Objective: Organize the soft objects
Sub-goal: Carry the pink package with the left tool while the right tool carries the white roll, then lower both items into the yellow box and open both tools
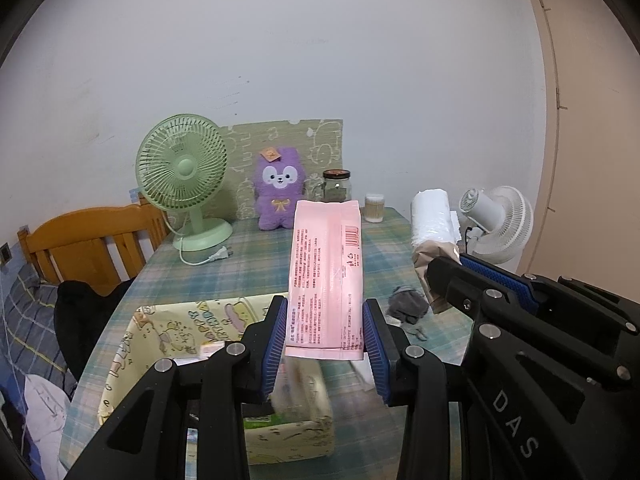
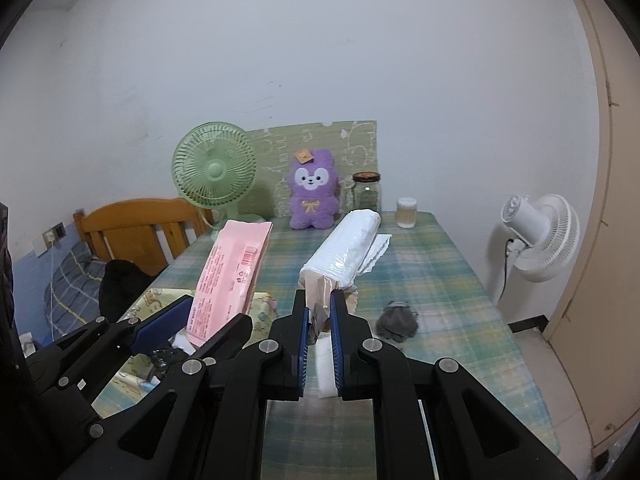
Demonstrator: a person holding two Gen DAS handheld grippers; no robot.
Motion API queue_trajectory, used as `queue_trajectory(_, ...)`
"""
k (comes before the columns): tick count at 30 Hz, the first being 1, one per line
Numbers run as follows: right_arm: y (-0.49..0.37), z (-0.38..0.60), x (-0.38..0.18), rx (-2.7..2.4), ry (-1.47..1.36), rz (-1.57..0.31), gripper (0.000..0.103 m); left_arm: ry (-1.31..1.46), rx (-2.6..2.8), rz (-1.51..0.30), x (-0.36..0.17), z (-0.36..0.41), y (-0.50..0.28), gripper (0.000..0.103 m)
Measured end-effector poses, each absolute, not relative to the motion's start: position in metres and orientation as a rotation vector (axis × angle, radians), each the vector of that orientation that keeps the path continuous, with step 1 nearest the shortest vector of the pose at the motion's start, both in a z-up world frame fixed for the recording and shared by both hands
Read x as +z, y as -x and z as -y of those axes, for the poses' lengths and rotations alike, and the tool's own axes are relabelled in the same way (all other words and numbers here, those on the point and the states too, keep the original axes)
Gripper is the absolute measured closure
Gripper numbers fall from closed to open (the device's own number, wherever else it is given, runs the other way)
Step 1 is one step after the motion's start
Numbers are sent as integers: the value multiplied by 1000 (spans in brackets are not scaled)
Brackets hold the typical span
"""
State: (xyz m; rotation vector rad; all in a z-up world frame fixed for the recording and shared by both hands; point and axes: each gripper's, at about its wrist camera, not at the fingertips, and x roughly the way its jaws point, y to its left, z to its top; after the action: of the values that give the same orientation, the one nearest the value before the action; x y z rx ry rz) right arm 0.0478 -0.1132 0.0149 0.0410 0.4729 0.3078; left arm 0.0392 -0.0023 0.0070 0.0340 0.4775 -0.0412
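My left gripper (image 1: pixel 324 340) is shut on a pink soft pack (image 1: pixel 328 276) and holds it above the cartoon-print storage box (image 1: pixel 120 364). The pack also shows in the right wrist view (image 2: pixel 230 272). My right gripper (image 2: pixel 319 320) is shut on the brown end of a white plastic-wrapped roll (image 2: pixel 348 244), lifted over the table; the roll shows at the right in the left wrist view (image 1: pixel 434 224). A grey glove (image 2: pixel 398 320) lies on the plaid tablecloth (image 2: pixel 432 280). A purple plush toy (image 1: pixel 279 192) sits at the back.
A green desk fan (image 1: pixel 182 176) and its plug stand back left. A glass jar (image 1: pixel 337 186) and a cotton-swab tub (image 1: pixel 374 208) stand at the back. A white fan (image 2: pixel 540 236) stands off the table's right side. A wooden bed frame (image 1: pixel 92 240) is at the left.
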Motion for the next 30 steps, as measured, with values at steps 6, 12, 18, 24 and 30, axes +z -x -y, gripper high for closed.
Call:
queue_trajectory(6,-52,91,11,349,-27,-484,90,-22,-16,-493,2,-18,-45,65)
queue_trajectory(12,-60,69,2,396,-7,-511,90,-23,17,-522,-7,-37,-48,65)
queue_trajectory(18,-67,51,-7,432,7,-542,90,-26,34,-558,-19,-54,-52,65)
queue_trajectory(24,-72,37,-17,458,22,-569,90,-36,48,-603,-34,-66,-58,64)
queue_trajectory(30,-78,21,-29,497,32,-606,90,-39,66,-642,-48,-80,-61,64)
